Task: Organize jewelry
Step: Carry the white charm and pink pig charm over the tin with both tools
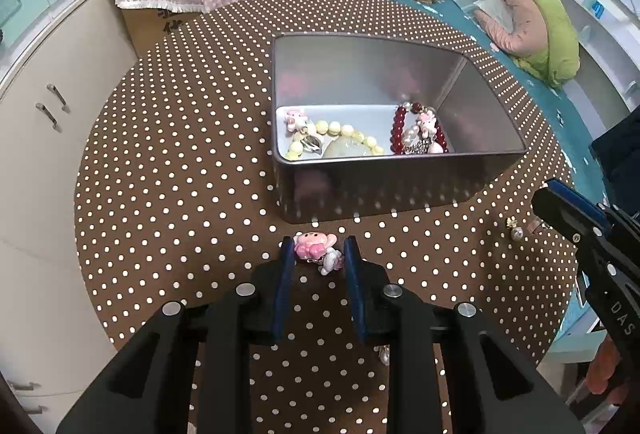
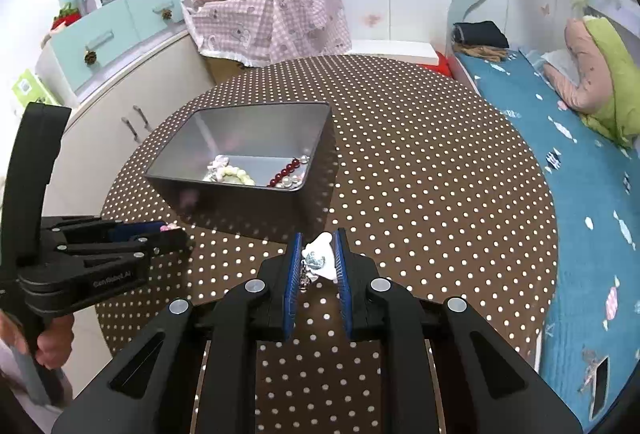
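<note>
So both tongs have something in them right now. The left tongs (image 1: 316, 254) are closed down on a little pink cartoon charm (image 1: 311, 246), blue pads pressing it from either side, with a smaller pink-and-white bit hanging off its right edge, all of it just in front of the near wall of the metal tin (image 1: 384, 189). The right tongs (image 2: 318, 254) are pinched narrow on a white charm (image 2: 320, 252) that has a short silvery chain dangling below it between the pads. The tin sits open on the round brown polka-dot table (image 1: 180, 161), and inside it's already got a yellow bead bracelet (image 1: 340, 131) on the left side with a small pink charm next to it and a pale stone piece in the middle, plus a dark red bead bracelet (image 1: 398, 129) on the right tangled up with pearls and another pink charm. Out on the table near the right edge there's a pearl earring (image 1: 516, 232) lying loose, close to the right tongs as seen from the left camera. From the right camera you can see a hand (image 2: 48, 344) gripping the handle of the left tongs. A pink gingham cloth (image 2: 272, 25) is draped over a box behind the table, and a bed with a blue sheet (image 2: 576, 193) runs along the right.
</note>
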`<state>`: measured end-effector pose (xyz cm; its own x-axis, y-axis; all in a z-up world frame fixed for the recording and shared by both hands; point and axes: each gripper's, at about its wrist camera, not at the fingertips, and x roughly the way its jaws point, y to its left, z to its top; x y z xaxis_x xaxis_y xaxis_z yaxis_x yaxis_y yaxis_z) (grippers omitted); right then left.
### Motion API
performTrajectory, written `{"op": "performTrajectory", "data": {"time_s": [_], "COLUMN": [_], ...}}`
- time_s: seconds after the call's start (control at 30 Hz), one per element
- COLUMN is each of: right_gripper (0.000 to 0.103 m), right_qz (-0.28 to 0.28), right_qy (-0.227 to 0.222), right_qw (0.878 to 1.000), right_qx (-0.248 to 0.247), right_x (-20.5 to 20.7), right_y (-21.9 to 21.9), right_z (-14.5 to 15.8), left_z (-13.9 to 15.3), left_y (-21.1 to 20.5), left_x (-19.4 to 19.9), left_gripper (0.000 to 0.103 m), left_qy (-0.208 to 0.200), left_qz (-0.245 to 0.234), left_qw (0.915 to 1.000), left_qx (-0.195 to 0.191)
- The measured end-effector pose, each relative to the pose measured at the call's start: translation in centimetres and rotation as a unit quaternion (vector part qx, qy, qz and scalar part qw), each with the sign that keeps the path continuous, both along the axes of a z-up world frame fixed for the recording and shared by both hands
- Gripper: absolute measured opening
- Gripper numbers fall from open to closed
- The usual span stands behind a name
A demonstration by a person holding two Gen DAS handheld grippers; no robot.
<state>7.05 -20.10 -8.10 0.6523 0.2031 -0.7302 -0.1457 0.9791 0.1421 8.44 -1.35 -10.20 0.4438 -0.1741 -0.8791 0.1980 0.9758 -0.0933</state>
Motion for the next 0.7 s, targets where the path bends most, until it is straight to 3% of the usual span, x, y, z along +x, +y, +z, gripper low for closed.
{"op": "performTrajectory", "data": {"time_s": [0.7], "right_gripper": [0.017], "right_qz": [0.009], "right_qy": [-0.025], "right_qw": [1.000], "right_qx": [-0.003], "right_x": [-0.3], "right_y": [2.1], "right_z": [2.9], "left_z": [5.3], "left_y": [2.9], "left_x": [-0.5], "left_gripper": [0.024], "left_qy": [-0.063], "left_qz": [0.003], "left_qw": [0.9977], "left_qx": [-0.024]}}
